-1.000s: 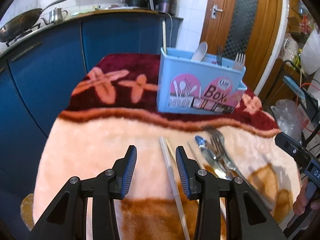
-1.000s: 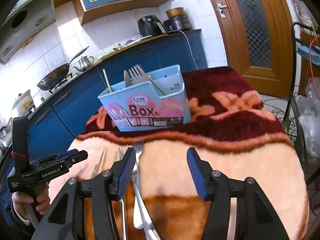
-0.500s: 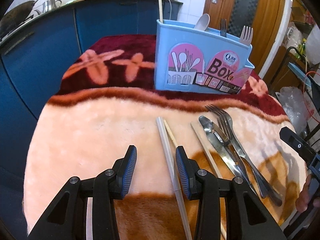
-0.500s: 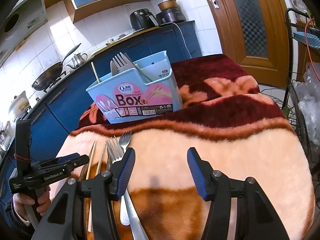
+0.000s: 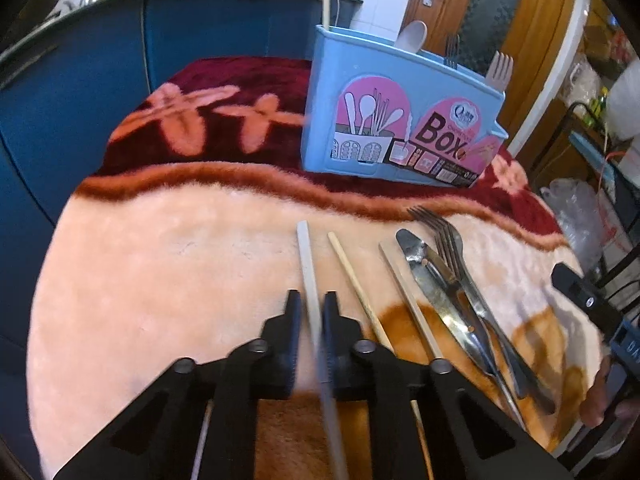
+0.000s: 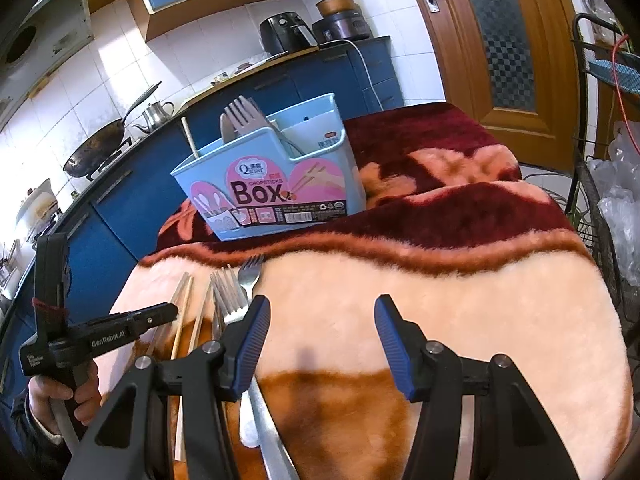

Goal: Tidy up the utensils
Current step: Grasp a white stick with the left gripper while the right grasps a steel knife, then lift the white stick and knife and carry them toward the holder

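A light blue chopsticks box (image 5: 400,112) stands on the blanket with a spoon, forks and one chopstick in it; it also shows in the right wrist view (image 6: 276,176). My left gripper (image 5: 310,312) is shut on a white chopstick (image 5: 306,256) that lies on the blanket. Beside it to the right lie two wooden chopsticks (image 5: 354,276), a knife (image 5: 432,280) and forks (image 5: 452,248). My right gripper (image 6: 320,320) is open and empty above the blanket, with forks (image 6: 230,300) and chopsticks (image 6: 182,304) to its left.
A plush peach and maroon blanket (image 5: 168,264) covers the round table. Blue kitchen cabinets (image 5: 80,60) stand behind. A wooden door (image 6: 500,32) and a wire rack with plastic bags (image 6: 612,208) are at the right.
My left gripper has moved forward and down and closed its fingers on the white chopstick. My right gripper has stayed open, shifting only a little.
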`<action>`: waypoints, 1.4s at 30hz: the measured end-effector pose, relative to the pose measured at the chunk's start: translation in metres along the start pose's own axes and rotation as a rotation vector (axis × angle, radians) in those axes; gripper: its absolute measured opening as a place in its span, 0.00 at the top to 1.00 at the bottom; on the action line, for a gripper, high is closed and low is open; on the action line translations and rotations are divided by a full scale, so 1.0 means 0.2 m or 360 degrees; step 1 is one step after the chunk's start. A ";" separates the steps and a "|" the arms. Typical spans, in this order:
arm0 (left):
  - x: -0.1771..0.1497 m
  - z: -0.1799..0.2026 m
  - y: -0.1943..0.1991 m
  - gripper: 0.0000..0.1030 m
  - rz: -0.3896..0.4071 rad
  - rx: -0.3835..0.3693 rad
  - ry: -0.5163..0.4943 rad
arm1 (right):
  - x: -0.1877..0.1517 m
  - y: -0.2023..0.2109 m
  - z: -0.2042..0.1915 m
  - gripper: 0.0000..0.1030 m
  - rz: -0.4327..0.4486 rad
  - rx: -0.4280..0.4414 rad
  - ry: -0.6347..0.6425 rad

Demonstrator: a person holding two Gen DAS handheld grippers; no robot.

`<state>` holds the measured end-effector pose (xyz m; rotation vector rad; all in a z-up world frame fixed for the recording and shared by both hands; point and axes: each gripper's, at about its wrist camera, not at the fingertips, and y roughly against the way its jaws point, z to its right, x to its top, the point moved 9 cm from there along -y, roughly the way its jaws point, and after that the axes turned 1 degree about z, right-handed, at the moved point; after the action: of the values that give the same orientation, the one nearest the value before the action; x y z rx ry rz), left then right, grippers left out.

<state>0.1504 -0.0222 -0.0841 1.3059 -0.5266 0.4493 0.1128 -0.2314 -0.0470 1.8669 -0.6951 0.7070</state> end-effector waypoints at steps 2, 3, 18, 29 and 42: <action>0.00 -0.01 0.00 0.94 0.0008 -0.0035 0.0040 | 0.00 0.00 -0.02 0.44 -0.0004 0.0001 0.0020; 0.00 -0.02 0.01 0.94 0.0016 -0.0047 0.0060 | 0.00 0.00 -0.03 0.44 -0.0006 0.0001 0.0028; 0.07 -0.10 0.23 0.94 0.0284 -0.0094 0.0121 | -0.08 -0.08 -0.30 0.59 -0.0178 0.0043 0.0301; 0.09 -0.16 0.34 0.94 0.0399 -0.0129 0.0142 | -0.19 -0.26 -0.47 0.84 -0.0440 0.0092 0.0467; 0.08 -0.19 0.38 0.94 0.0445 -0.0145 0.0157 | -0.15 -0.39 -0.51 0.83 -0.0592 0.0131 0.0507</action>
<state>0.1223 0.0307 -0.0213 1.1208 -0.6427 0.7097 0.1313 -0.1046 -0.0789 1.8325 -0.1105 0.7708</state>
